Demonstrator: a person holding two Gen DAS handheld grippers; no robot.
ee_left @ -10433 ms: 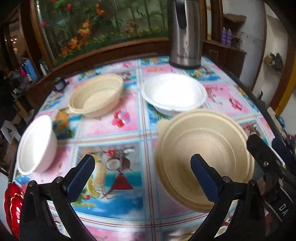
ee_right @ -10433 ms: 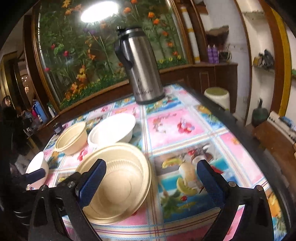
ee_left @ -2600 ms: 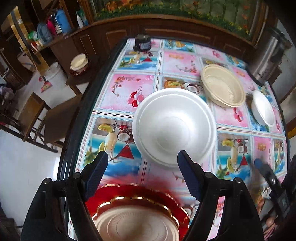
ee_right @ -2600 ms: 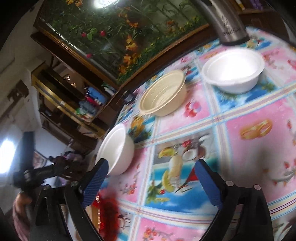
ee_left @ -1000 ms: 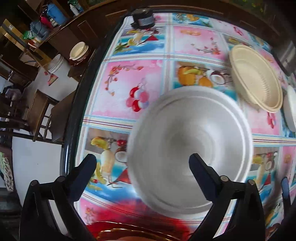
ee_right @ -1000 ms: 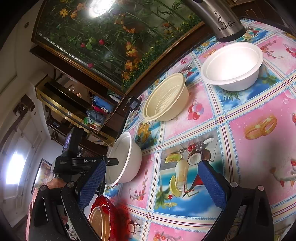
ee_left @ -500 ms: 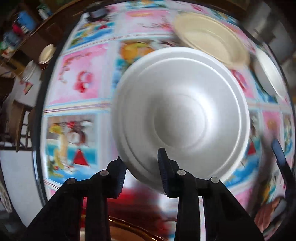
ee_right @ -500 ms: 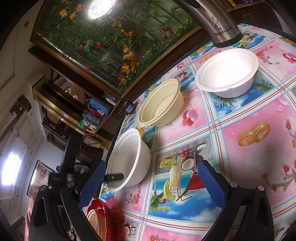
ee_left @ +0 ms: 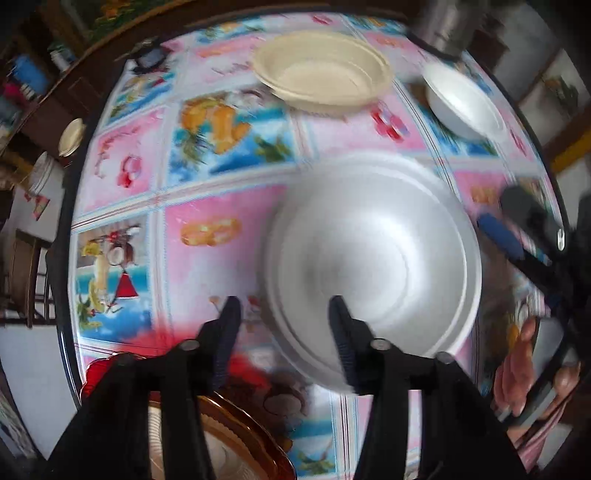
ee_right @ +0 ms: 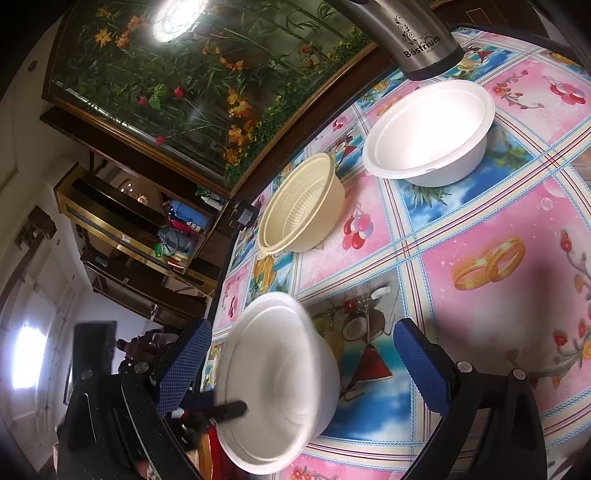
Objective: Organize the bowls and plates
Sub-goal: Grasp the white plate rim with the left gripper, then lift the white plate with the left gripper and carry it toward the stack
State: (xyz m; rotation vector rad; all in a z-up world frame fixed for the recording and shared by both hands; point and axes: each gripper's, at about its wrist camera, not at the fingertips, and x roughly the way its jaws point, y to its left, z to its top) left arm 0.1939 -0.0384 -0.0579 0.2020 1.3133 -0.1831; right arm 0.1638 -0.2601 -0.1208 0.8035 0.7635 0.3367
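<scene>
My left gripper (ee_left: pixel 282 314) is shut on the near rim of a white foam bowl (ee_left: pixel 373 266) and holds it tilted over the table; the bowl also shows in the right wrist view (ee_right: pixel 275 373), with one left finger inside its rim. A cream ribbed bowl (ee_left: pixel 321 70) (ee_right: pixel 301 205) and a second white bowl (ee_left: pixel 461 103) (ee_right: pixel 430 133) stand farther back. A red and gold plate (ee_left: pixel 207 435) lies at the near edge under my left gripper. My right gripper (ee_right: pixel 299 373) is open and empty, with the held bowl between its fingers.
A steel thermos (ee_right: pixel 410 33) stands at the table's far edge behind the white bowl. The patterned tablecloth (ee_right: pixel 480 258) covers a round table with a dark rim. Shelves and a flower display lie beyond it.
My left gripper has carried the white bowl to the right across the table, toward my right gripper. The right gripper has stayed open and nearly still.
</scene>
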